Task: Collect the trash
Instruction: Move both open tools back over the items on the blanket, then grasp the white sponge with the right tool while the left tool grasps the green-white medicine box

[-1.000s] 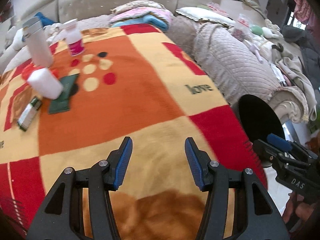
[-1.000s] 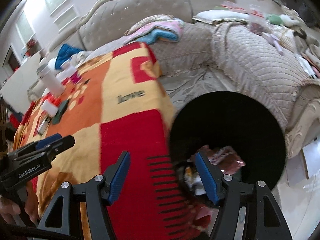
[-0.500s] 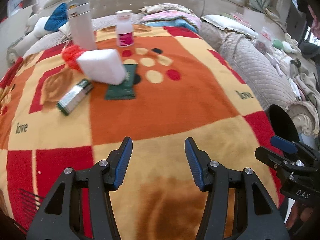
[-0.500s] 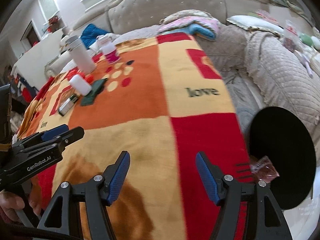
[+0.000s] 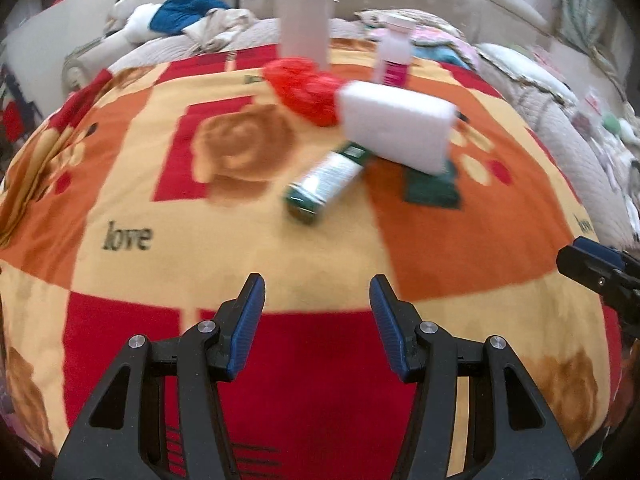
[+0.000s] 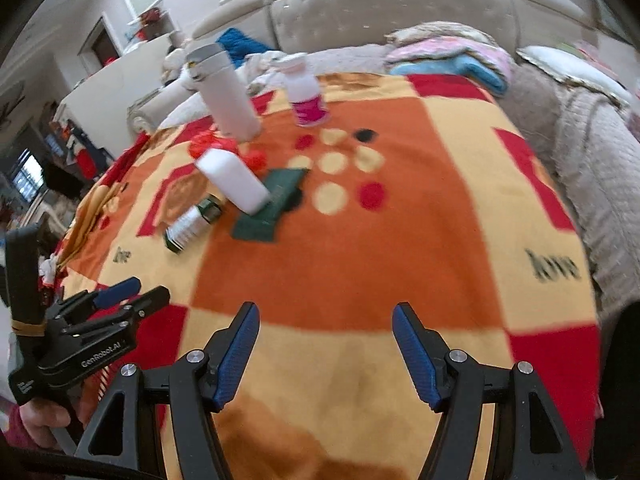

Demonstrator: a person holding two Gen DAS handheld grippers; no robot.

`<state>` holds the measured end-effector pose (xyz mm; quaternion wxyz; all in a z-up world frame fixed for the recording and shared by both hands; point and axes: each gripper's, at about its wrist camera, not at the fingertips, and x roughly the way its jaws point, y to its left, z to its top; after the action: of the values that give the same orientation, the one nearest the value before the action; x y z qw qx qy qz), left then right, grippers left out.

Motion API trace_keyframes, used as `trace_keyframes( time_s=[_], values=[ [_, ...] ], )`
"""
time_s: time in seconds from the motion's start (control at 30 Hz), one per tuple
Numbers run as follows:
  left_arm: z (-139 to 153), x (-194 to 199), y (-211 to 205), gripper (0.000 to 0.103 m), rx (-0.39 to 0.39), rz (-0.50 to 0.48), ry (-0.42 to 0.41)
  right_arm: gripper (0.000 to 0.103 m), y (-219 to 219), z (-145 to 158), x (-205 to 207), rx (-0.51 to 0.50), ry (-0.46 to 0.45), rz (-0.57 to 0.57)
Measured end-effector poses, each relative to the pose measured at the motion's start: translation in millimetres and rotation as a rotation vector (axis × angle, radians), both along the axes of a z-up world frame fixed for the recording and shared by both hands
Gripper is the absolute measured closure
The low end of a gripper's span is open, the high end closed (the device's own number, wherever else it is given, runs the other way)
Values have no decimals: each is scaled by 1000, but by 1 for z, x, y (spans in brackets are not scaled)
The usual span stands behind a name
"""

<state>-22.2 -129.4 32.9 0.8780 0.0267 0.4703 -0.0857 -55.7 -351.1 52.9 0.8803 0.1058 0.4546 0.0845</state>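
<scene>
**Both grippers hover empty over the blanket, trash clustered beyond them**

The left gripper (image 5: pixel 317 298) fills the bottom centre of its own view, fingers pointing forward over the patterned blanket (image 5: pixel 132 208), jaws spread wide with nothing between them. The right gripper (image 6: pixel 325 326) sits the same way at the bottom of its view, jaws also spread and empty, above an orange and yellow patch of the blanket.

The task's things lie in the upper middle of the left wrist view: a small green-and-white tube (image 5: pixel 326 180) on its side, its far end tucked under a white foam block (image 5: pixel 396 126). A crumpled red wrapper (image 5: pixel 306 88) lies just behind the block, and a dark green flat packet (image 5: pixel 432 190) shows beneath the block's right end. Behind them stand a tall white flask (image 5: pixel 305 28) and a white bottle with a pink label (image 5: pixel 394 56).

The right wrist view shows the same cluster in its upper left, from farther off and more from the side. It shows more of the green packet, and the left gripper with the hand (image 6: pixel 44 416) holding it at the lower left edge. It also takes in the tufted beige sofa (image 6: pixel 400 4) and folded pink and blue blankets (image 6: pixel 452 56) at upper right. The left wrist view catches only the tip of the right gripper at its right edge.
</scene>
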Motion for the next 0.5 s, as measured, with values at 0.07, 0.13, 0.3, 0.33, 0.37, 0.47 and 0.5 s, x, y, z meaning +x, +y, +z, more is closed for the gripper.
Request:
trace_keyframes(
  time_s=[0.07, 0.13, 0.3, 0.33, 0.37, 0.47, 0.5],
  values=[
    [-1, 9, 10, 50, -8, 12, 3, 36, 12, 2, 14, -4, -4, 24],
    [-3, 18, 17, 50, -5, 12, 12, 36, 20, 6, 27, 0, -16, 42],
    [-7, 25, 26, 50, -13, 18, 18, 36, 39, 12, 57, 13, -34, 86],
    [-7, 26, 27, 50, -16, 18, 19, 36, 43, 13, 63, 16, -41, 96],
    [-8, 27, 28, 50, -21, 18, 22, 36, 48, 14, 72, 17, -50, 108],
    [-8, 32, 31, 50, -37, 25, 28, 36, 59, 11, 91, 16, -53, 134],
    [-8, 33, 31, 50, -40, 25, 31, 36, 62, 9, 97, 22, -55, 142]
  ],
)
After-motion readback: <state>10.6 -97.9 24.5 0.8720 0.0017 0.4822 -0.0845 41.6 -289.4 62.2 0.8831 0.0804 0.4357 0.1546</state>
